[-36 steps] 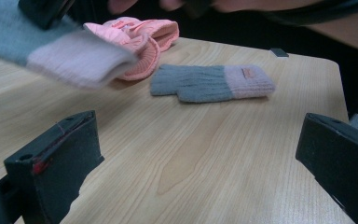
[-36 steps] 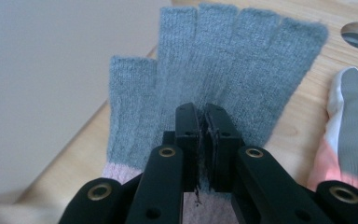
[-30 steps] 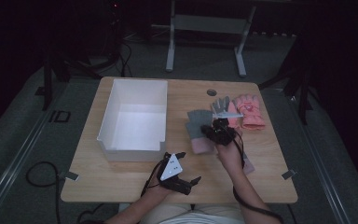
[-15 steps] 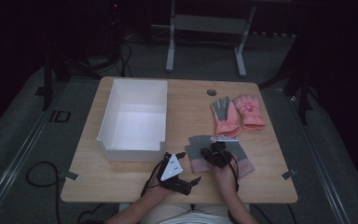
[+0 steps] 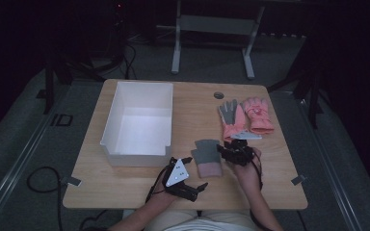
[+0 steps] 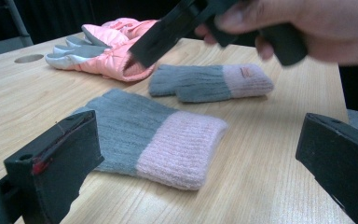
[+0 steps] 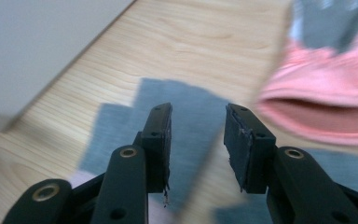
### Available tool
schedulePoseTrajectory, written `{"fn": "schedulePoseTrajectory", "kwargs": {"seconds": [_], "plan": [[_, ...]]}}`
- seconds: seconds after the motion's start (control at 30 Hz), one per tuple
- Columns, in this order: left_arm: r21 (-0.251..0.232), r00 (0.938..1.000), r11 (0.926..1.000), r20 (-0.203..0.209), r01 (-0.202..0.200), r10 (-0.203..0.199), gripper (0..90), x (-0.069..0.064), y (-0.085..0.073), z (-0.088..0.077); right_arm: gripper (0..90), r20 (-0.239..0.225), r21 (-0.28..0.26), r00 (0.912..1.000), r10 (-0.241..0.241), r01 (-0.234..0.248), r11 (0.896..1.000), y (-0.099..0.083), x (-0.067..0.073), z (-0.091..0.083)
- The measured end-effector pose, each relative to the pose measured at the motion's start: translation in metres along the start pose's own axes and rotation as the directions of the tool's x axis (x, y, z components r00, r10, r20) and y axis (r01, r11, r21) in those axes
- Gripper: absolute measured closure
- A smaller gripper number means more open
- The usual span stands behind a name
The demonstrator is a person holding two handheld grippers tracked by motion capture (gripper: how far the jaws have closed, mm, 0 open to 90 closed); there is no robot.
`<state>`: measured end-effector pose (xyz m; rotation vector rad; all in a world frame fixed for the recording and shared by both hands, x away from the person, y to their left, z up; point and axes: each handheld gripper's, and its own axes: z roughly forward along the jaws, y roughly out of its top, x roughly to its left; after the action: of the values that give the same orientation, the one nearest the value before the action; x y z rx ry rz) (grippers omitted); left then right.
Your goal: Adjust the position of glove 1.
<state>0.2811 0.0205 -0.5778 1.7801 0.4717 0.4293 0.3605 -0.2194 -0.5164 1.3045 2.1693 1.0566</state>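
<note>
A grey knit glove with a pink cuff (image 5: 207,159) lies flat near the table's front, between my two grippers. My right gripper (image 5: 223,151) hovers at its right edge. Its jaws (image 7: 198,112) have just been opening and stand apart over blurred grey knit, with nothing pinched between them. My left gripper (image 5: 195,172) rests open near the front edge, its wide jaws (image 6: 199,116) framing that glove (image 6: 154,135). A second grey and pink knit glove (image 6: 209,81) lies just beyond, under the right hand (image 6: 307,23). Two pink ski gloves (image 5: 248,115) lie at the back right.
An empty white bin (image 5: 139,144) stands on the left half of the wooden table (image 5: 101,192), its wall (image 7: 37,46) close to the right gripper. A small round hole (image 5: 218,95) sits near the far edge. Metal stand legs rise behind the table.
The right gripper brought the grey knit glove from beside the ski gloves to the front of the table, then let it go; the glove now lies flat. The left gripper stayed put.
</note>
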Motion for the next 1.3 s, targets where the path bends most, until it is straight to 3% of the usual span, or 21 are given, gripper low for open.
{"fn": "schedulePoseTrajectory", "kwargs": {"seconds": [0.17, 0.33, 0.47, 0.6, 0.7, 0.93, 1.03, 1.17, 1.3], "plan": [[0.000, 1.0000, 1.0000, 0.000, 0.003, -0.003, 0.0, 0.000, 0.000, 0.000, 61.5, 0.011, 0.008, 0.9959, -0.090, 0.090, 0.996, -0.001, -0.026, -0.019], [0.004, 1.0000, 1.0000, -0.001, 0.002, -0.002, 0.0, 0.000, 0.000, 0.001, 63.3, -0.015, 0.027, 0.9919, -0.126, 0.126, 0.992, -0.004, -0.048, -0.036], [0.006, 1.0000, 1.0000, -0.004, -0.001, 0.001, 0.0, 0.000, 0.000, 0.001, 60.7, -0.059, 0.056, 0.9770, -0.205, 0.208, 0.977, -0.009, -0.061, -0.044], [0.004, 1.0000, 1.0000, 0.000, 0.001, -0.001, 0.0, 0.000, 0.000, 0.001, 60.8, -0.084, 0.093, 0.9673, -0.239, 0.247, 0.965, -0.018, -0.069, -0.043], [0.004, 1.0000, 1.0000, -0.001, -0.001, 0.001, 0.0, 0.000, 0.000, 0.001, 60.5, -0.106, 0.118, 0.9665, -0.233, 0.245, 0.962, -0.025, -0.074, -0.037], [0.002, 1.0000, 1.0000, 0.000, 0.001, -0.001, 0.0, 0.000, 0.000, 0.001, 61.7, -0.114, 0.163, 0.9738, -0.196, 0.214, 0.963, -0.035, -0.082, -0.018], [0.005, 1.0000, 1.0000, 0.000, -0.003, 0.003, 0.0, 0.000, 0.000, 0.001, 61.6, -0.095, 0.188, 0.9768, -0.192, 0.207, 0.960, -0.039, -0.084, -0.011], [0.004, 1.0000, 1.0000, 0.000, -0.004, 0.004, 0.0, 0.000, 0.000, 0.001, 62.2, -0.093, 0.175, 0.9759, -0.198, 0.211, 0.962, -0.043, -0.083, -0.008], [0.003, 1.0000, 1.0000, 0.001, -0.001, 0.001, 0.0, 0.000, 0.000, 0.001, 73.3, -0.086, 0.179, 0.9774, -0.193, 0.206, 0.962, -0.044, -0.081, -0.009]]}}
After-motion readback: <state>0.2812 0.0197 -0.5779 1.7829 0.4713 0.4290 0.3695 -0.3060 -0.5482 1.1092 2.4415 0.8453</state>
